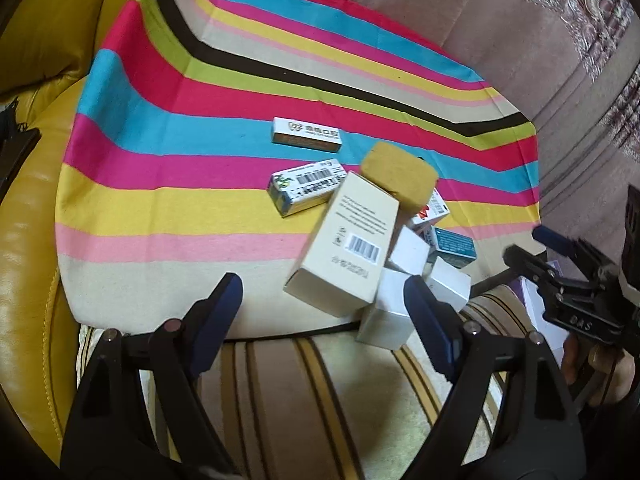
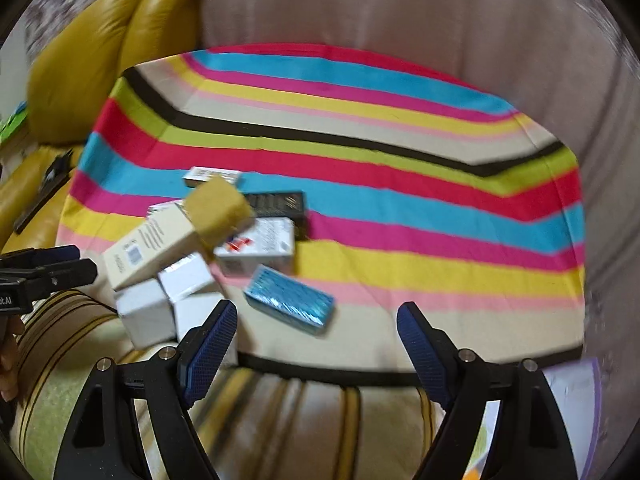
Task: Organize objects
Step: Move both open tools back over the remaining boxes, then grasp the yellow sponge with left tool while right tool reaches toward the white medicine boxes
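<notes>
left wrist view: the left gripper stands wide with nothing between its pads, above the near edge of the striped cloth. a heap of boxes lies at one o'clock from it.

right wrist view: the right gripper gapes wide and empty; the heap sits at ten o'clock, a blue box just ahead.

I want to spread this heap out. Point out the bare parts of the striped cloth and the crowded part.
Free: the striped cloth right of the blue box and black box, out to its right edge, and the far stripes beyond the white toothpaste box. Also the near-left corner. Crowded: the near edge, where the beige carton, yellow sponge and white boxes pile up.
</notes>
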`<control>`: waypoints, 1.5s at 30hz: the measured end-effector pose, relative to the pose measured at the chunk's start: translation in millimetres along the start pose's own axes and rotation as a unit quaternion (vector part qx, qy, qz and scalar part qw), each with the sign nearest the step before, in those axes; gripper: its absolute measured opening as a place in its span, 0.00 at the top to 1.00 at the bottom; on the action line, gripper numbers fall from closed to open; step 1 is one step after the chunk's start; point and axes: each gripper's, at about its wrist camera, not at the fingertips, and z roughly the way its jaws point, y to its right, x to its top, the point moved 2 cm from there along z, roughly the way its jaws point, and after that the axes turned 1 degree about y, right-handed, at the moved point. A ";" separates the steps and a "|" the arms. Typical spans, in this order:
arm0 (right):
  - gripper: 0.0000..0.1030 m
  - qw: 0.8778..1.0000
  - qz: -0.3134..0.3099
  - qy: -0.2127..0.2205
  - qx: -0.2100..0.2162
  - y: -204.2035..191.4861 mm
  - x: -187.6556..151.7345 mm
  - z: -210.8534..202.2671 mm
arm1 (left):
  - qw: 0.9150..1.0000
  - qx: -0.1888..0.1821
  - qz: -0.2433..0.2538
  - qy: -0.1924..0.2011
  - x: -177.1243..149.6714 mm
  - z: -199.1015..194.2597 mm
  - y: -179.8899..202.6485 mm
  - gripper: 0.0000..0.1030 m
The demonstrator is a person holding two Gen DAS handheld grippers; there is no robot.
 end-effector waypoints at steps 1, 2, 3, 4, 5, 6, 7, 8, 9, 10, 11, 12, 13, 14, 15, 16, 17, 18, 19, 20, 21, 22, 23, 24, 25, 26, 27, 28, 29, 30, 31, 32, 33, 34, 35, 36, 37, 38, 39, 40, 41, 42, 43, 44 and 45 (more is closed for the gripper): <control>0.19 1.000 -0.009 0.000 0.002 -4.2 4.2 2.6 | 1.000 -0.002 -0.002 0.000 -0.5 -0.5 -2.4 0.17; 0.19 1.000 -0.017 0.001 0.004 -7.9 8.6 5.2 | 1.000 -0.003 -0.004 0.000 -1.1 -1.4 -4.4 0.17; 0.19 0.999 -0.031 0.002 0.008 -14.3 15.2 9.5 | 1.000 -0.004 -0.005 0.000 -1.2 -2.3 -6.1 0.17; 0.19 0.999 -0.038 0.001 0.012 -18.2 19.2 12.4 | 1.000 -0.004 -0.007 0.001 -1.2 -3.5 -7.9 0.17; 0.19 0.999 -0.047 0.001 0.016 -22.6 23.9 15.6 | 1.000 -0.003 -0.008 0.002 -1.3 -4.7 -9.9 0.17; 0.19 0.998 -0.059 0.002 0.022 -28.4 29.3 19.3 | 1.000 -0.002 -0.009 0.002 -1.3 -5.4 -10.9 0.17; 0.19 0.997 -0.065 0.003 0.027 -31.0 32.0 22.1 | 1.000 0.000 -0.011 0.003 -1.3 -6.1 -13.2 0.17; 0.19 0.997 -0.074 0.002 0.031 -35.3 35.6 25.5 | 1.000 0.001 -0.013 0.003 -1.2 -6.7 -15.0 0.17; 0.19 0.995 -0.089 0.001 0.032 -41.5 39.8 30.9 | 1.000 0.003 -0.015 0.004 -1.1 -7.5 -17.4 0.17; 0.19 0.994 -0.101 0.002 0.036 -45.7 42.5 34.4 | 1.000 0.003 -0.016 0.004 -0.1 -7.6 -20.1 0.17; 0.19 0.992 -0.120 0.000 0.047 -51.7 45.1 39.3 | 1.000 0.003 -0.017 0.005 -0.3 -8.3 -22.1 0.17; 0.19 0.989 -0.137 -0.005 0.048 -55.6 46.1 43.4 | 1.000 0.004 -0.019 0.005 -0.4 -8.7 -23.8 0.17; 0.19 0.987 -0.152 -0.007 0.044 -59.2 47.0 46.1 | 1.000 0.004 -0.021 0.005 -0.8 -9.3 -26.0 0.17; 0.19 0.985 -0.169 -0.008 0.041 -62.0 47.9 48.7 | 1.000 0.004 -0.022 0.006 -0.5 -8.9 -27.1 0.17; 0.19 0.981 -0.190 -0.014 0.046 -65.8 49.2 53.5 | 1.000 0.003 -0.025 0.006 -0.2 -8.8 -28.6 0.17; 0.19 0.978 -0.201 -0.021 0.048 -66.9 49.2 56.7 | 1.000 0.003 -0.028 0.006 0.2 -8.4 -30.2 0.17; 0.19 0.976 -0.211 -0.026 0.048 -68.5 48.6 60.3 | 1.000 0.003 -0.030 0.006 0.7 -8.1 -31.4 0.17; 0.19 0.973 -0.226 -0.033 0.041 -70.5 49.3 67.1 | 1.000 0.003 -0.030 0.006 1.1 -7.8 -31.9 0.17; 0.19 0.971 -0.234 -0.037 0.038 -71.2 50.1 71.6 | 1.000 0.002 -0.030 0.006 2.2 -7.6 -32.8 0.17; 0.19 0.969 -0.239 -0.040 0.037 -71.1 50.7 75.5 | 1.000 0.002 -0.029 0.006 3.3 -7.3 -33.3 0.17; 0.19 0.967 -0.246 -0.047 0.043 -72.6 51.4 80.4 | 1.000 0.002 -0.028 0.006 4.2 -7.0 -33.6 0.17; 0.19 0.965 -0.251 -0.052 0.048 -74.5 51.0 83.9 | 1.000 0.002 -0.028 0.006 5.2 -6.5 -34.2 0.17; 0.19 0.963 -0.259 -0.057 0.050 -75.2 50.1 86.5 | 1.000 0.002 -0.027 0.006 6.2 -6.0 -35.5 0.17; 0.19 0.959 -0.272 -0.058 0.047 -77.6 49.3 90.4 | 1.000 0.002 -0.027 0.006 7.9 -5.1 -36.4 0.17; 0.19 0.959 -0.273 -0.055 0.049 -78.1 51.2 90.8 | 1.000 0.003 -0.025 0.006 10.0 -4.3 -37.3 0.17; 0.19 0.959 -0.274 -0.058 0.052 -78.2 52.7 92.0 | 1.000 0.005 -0.022 0.006 12.5 -3.5 -38.3 0.17; 0.19 0.958 -0.275 -0.059 0.055 -78.8 54.5 94.0 | 1.000 0.007 -0.021 0.007 13.6 -3.1 -38.5 0.17; 0.19 0.958 -0.276 -0.059 0.057 -79.4 55.8 95.5 | 1.000 0.008 -0.020 0.007 16.1 -2.3 -39.7 0.17; 0.19 0.957 -0.278 -0.059 0.059 -79.4 56.4 96.4 | 1.000 0.009 -0.019 0.008 18.8 -1.2 -40.9 0.17; 0.20 0.957 -0.278 -0.058 0.062 -79.4 57.2 97.5 | 1.000 0.010 -0.018 0.008 20.9 -0.2 -41.5 0.17; 0.20 0.957 -0.276 -0.059 0.067 -79.5 58.3 98.7 | 1.000 0.011 -0.016 0.008 23.2 0.7 -42.1 0.17; 0.20 0.958 -0.272 -0.060 0.071 -78.1 59.4 99.8 | 1.000 0.012 -0.015 0.008 25.1 1.6 -42.6 0.17; 0.22 0.959 -0.266 -0.062 0.076 -75.7 61.2 102.7 | 1.000 0.013 -0.014 0.008 26.4 2.7 -42.6 0.17; 0.27 0.960 -0.261 -0.064 0.078 -74.8 62.1 105.0 | 1.000 0.013 -0.013 0.007 27.8 4.0 -42.4 0.17; 0.32 0.961 -0.256 -0.066 0.080 -73.8 62.5 106.7 | 1.000 0.013 -0.013 0.007 28.0 4.4 -41.7 0.17; 0.42 0.963 -0.247 -0.068 0.083 -72.1 63.6 109.1 | 1.000 0.013 -0.012 0.007 28.8 5.5 -41.8 0.17; 0.49 0.965 -0.237 -0.071 0.087 -70.3 64.0 110.7 | 1.000 0.012 -0.012 0.006 29.2 6.8 -41.0 0.17; 0.50 0.966 -0.229 -0.073 0.092 -70.4 64.0 111.9 | 1.000 0.011 -0.012 0.005 29.6 7.8 -40.7 0.17; 0.52 0.968 -0.220 -0.073 0.095 -68.2 63.9 112.7 | 1.000 0.011 -0.011 0.004 30.0 9.1 -39.9 0.17; 0.53 0.970 -0.210 -0.072 0.097 -65.8 63.6 113.0 | 1.000 0.008 -0.009 0.002 30.4 11.7 -38.9 0.17; 0.53 0.971 -0.205 -0.071 0.099 -64.5 63.2 112.7 | 1.000 0.007 -0.009 0.000 31.3 13.6 -38.8 0.17; 0.54 0.972 -0.199 -0.068 0.101 -62.9 62.1 112.3 | 1.000 0.007 -0.008 -0.002 32.3 16.4 -39.0 0.17; 0.54 0.974 -0.191 -0.067 0.104 -60.7 61.3 111.6 | 1.000 0.008 -0.008 -0.005 34.7 20.4 -39.3 0.17; 0.55 0.975 -0.187 -0.066 0.105 -59.2 60.6 111.1 | 1.000 0.008 -0.006 -0.006 36.7 23.2 -38.8 0.17; 0.58 0.976 -0.180 -0.064 0.106 -56.7 59.9 109.2 | 1.000 0.008 -0.005 -0.007 38.9 25.6 -37.7 0.17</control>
